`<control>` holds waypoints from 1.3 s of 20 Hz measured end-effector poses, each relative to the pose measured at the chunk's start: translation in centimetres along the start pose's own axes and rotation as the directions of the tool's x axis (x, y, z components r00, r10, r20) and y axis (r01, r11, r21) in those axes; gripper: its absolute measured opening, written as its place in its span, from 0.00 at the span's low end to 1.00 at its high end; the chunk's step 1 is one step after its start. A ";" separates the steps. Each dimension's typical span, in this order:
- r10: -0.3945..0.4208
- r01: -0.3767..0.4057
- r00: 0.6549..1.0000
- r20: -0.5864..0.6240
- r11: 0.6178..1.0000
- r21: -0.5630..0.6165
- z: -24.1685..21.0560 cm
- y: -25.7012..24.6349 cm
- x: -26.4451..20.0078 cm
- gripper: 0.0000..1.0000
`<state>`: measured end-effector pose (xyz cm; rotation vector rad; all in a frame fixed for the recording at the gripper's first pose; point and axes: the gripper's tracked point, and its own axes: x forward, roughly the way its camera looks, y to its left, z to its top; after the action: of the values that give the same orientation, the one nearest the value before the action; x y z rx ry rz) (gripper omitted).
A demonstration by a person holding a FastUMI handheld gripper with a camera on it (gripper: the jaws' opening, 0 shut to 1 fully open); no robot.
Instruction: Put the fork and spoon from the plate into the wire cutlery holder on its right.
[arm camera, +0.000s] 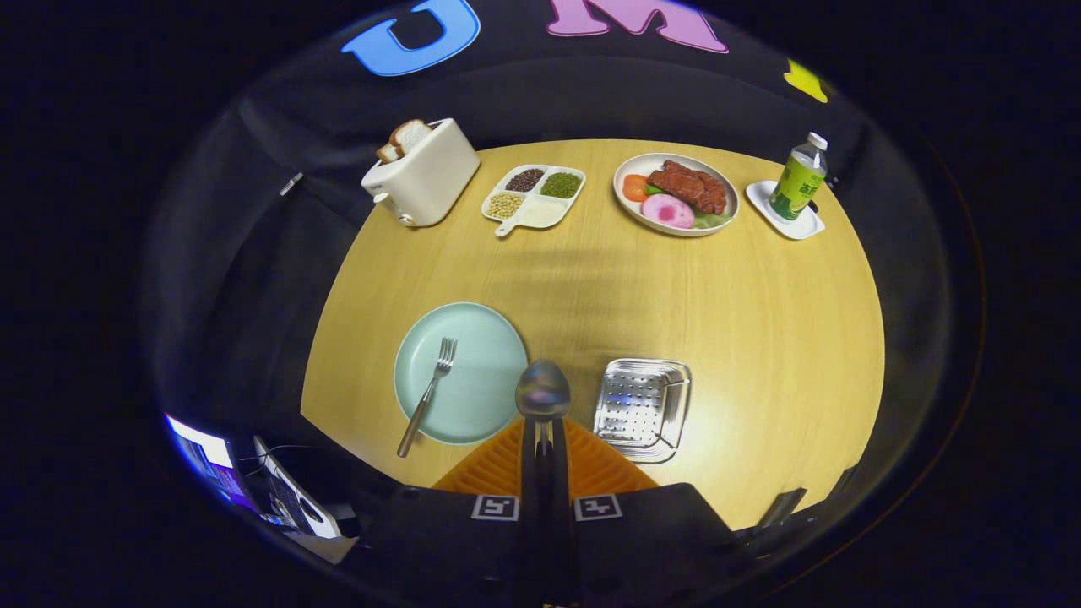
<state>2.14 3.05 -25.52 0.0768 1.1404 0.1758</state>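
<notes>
Tongs point(543, 439) clamped on spoon point(543, 390), bowl jutting forward, held above table point(760, 321) between plate point(498, 355) and wire cutlery holder point(642, 409). Fork point(429, 395) lying on plate, handle overhanging rim. Risk: thin handle pivoting in grip, bowl clipping holder rim, spoon dropping outside onto table.

The tool point(543, 426) sits at the bottom centre of the frame, pointing forward above the surface point(760, 321). Its two fingers point(507, 460) are drawn together, both pressing on the handle of a spoon point(543, 390) whose bowl juts out ahead of the tips.
</notes>
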 end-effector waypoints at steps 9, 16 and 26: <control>-0.065 0.070 0.992 -0.106 0.997 0.044 -2.5 -6.8 3.2 0.09; -0.077 0.083 0.980 -0.181 0.996 0.028 -3.3 -7.2 6.9 0.09; -0.064 0.064 0.998 -0.002 0.997 0.049 0.7 -6.9 3.1 0.98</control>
<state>4.75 -3.21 -29.04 0.0838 1.1466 0.0904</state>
